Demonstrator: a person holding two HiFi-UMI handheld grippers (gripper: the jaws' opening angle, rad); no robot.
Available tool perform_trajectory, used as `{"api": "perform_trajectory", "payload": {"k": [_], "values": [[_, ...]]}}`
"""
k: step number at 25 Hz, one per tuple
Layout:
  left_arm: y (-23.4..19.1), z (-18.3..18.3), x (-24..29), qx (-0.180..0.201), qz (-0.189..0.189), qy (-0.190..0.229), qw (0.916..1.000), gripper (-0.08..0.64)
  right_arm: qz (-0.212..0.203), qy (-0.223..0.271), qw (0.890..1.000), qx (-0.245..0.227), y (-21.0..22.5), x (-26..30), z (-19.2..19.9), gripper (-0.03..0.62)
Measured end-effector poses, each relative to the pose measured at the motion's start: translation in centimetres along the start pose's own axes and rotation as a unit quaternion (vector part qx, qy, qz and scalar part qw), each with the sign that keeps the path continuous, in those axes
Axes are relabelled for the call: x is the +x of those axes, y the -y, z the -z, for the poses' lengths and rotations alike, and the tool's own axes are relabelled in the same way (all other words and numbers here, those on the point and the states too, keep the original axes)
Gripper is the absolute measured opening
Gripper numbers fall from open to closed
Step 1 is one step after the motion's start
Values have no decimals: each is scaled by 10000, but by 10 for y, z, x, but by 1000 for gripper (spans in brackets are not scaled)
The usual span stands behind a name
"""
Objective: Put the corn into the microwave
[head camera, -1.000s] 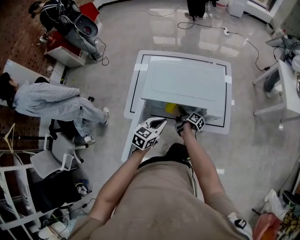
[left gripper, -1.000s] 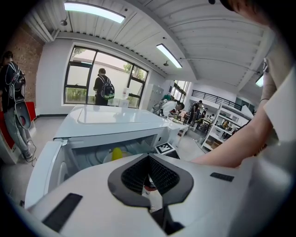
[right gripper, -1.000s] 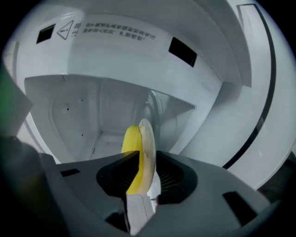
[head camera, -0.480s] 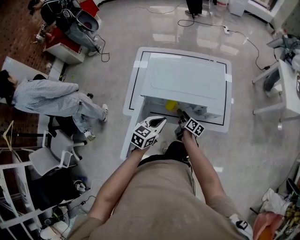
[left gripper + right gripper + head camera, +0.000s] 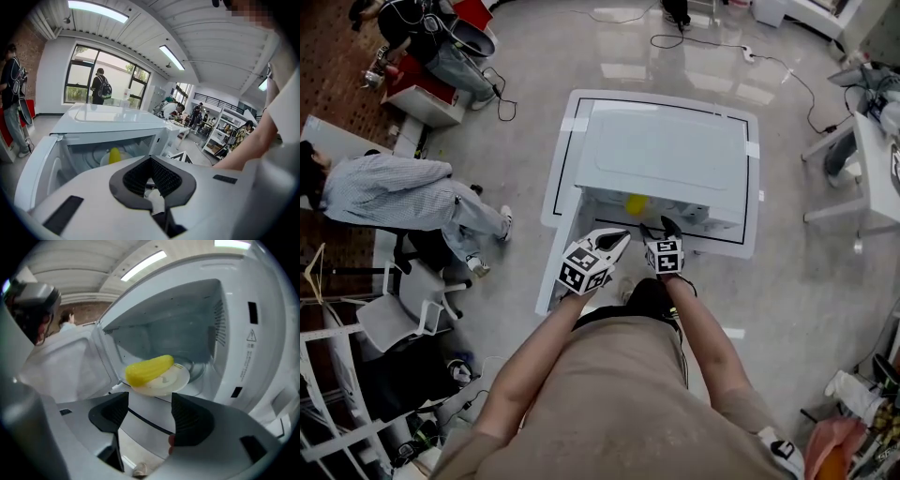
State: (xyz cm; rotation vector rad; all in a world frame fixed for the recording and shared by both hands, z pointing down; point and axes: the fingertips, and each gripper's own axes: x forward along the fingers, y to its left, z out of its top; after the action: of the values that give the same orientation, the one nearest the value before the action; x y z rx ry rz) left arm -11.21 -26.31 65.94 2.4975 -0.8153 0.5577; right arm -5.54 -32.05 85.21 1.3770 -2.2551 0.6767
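The yellow corn (image 5: 149, 369) lies on a white plate (image 5: 177, 378) inside the white microwave (image 5: 666, 159), just past its open front; it also shows as the corn (image 5: 634, 203) and the corn (image 5: 114, 155). The microwave door (image 5: 555, 274) hangs open to the left. My right gripper (image 5: 657, 227) hovers in front of the opening, a little short of the plate; the right gripper (image 5: 150, 398) has its jaws opening wide with nothing between them. My left gripper (image 5: 617, 242) hangs beside it at the door; the left gripper (image 5: 151, 163) has its jaws together and holds nothing.
The microwave stands on a white table (image 5: 752, 242) with a black border line. A seated person (image 5: 389, 192) and chairs are at the left. Another table (image 5: 874, 173) stands at the right, and cables (image 5: 787, 84) run over the floor behind.
My right gripper has drawn back out of the microwave opening, rolled over and opened its jaws. The corn stays on the plate inside. The left gripper has kept still.
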Motion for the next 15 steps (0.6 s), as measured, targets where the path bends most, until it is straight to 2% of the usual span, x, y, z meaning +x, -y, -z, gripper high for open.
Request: {"api": "perform_trajectory", "payload": {"k": [2, 7, 11, 15], "values": [[0, 1, 0, -1, -6, -7, 10000, -3, 59, -171, 9996, -229, -3, 4, 2, 273], [-4, 1, -2, -51, -31, 17, 10000, -3, 370, -212, 9989, -185, 7, 10, -4, 273], [-8, 0, -7, -78, -94, 38, 9999, -3, 362, -265, 9988, -173, 10, 19, -8, 273], [-11, -1, -10, -84, -134, 44, 9999, -3, 414, -326, 9979, -370, 13, 28, -14, 273]]}}
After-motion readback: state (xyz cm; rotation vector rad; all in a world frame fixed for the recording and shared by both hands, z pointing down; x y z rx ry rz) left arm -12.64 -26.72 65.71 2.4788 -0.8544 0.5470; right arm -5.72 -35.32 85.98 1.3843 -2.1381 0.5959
